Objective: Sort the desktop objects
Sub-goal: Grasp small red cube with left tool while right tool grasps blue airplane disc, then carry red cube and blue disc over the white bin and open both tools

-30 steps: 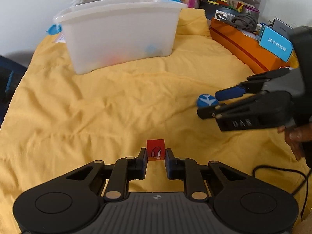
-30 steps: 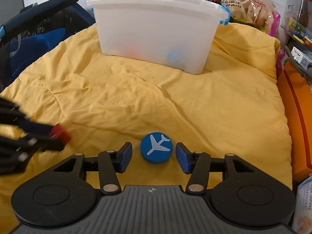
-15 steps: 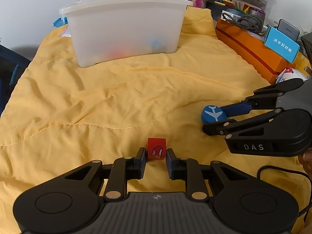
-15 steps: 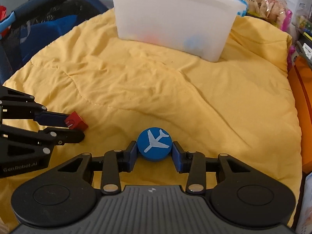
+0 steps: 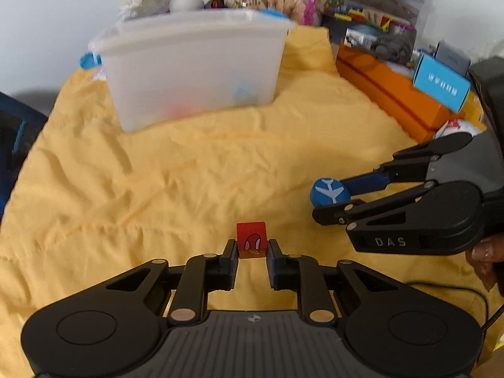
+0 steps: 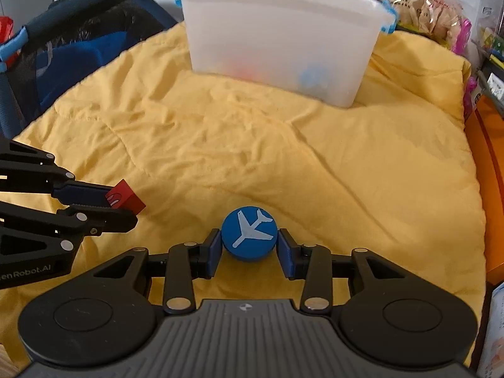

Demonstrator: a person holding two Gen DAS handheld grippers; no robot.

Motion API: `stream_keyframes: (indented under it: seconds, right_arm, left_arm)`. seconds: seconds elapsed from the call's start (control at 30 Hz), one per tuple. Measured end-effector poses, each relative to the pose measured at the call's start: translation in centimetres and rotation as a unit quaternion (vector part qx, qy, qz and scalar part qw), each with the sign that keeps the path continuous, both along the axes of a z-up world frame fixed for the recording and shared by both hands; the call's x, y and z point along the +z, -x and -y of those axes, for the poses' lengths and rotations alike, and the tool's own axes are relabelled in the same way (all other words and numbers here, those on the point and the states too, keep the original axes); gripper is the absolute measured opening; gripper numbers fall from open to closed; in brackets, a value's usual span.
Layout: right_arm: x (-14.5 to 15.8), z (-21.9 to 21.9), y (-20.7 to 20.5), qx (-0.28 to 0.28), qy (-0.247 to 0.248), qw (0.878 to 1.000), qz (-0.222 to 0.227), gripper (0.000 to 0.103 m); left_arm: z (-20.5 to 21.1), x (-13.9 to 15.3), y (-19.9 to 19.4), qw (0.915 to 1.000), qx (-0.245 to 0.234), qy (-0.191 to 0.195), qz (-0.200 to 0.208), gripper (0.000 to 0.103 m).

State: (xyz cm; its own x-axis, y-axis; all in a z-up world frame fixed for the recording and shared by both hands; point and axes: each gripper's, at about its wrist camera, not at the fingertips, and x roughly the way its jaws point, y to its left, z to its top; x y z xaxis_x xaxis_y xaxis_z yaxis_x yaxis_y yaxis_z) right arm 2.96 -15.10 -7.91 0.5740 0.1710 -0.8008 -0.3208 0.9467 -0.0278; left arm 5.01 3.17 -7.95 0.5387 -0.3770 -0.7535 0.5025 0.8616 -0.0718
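Note:
A small red cube [image 5: 251,236] with a white mark sits between the pads of my left gripper [image 5: 252,247], whose jaws are closing and press its sides. In the right wrist view the same cube [image 6: 126,198] pokes out past the left gripper [image 6: 121,206], just above the yellow cloth. A blue round disc with a white plane on it [image 6: 249,233] is clamped between the blue pads of my right gripper [image 6: 249,242]. From the left wrist camera the disc [image 5: 329,191] shows at the tips of the right gripper [image 5: 327,203].
A translucent white bin [image 5: 189,63] stands at the back of the yellow blanket [image 5: 157,173], with coloured pieces dimly showing inside. An orange box [image 5: 387,94] with clutter lines the right side. A dark blue bag [image 6: 63,53] lies off the left. A hand [image 5: 483,252] holds the right gripper.
The right gripper's jaws have come together onto the blue disc, which lay loose between them before. The left gripper has kept the red cube between its pads.

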Motion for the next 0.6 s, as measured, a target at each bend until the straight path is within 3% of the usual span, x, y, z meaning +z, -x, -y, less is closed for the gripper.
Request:
stream_keyframes:
  seconds: [0.37, 0.6]
  right_arm:
    - [5.5, 0.6, -3.1, -0.001, 0.000, 0.998, 0.068, 0.041]
    - [10.9, 1.3, -6.8, -0.012, -0.016, 0.991, 0.135, 0.042]
  left_arm:
    - [-0.2, 6.9, -5.4, 0.9971, 0.016, 0.013, 0.074, 0.022]
    - [0.1, 11.0, -9.9, 0.9918, 0.015, 0.009, 0.127, 0.022]
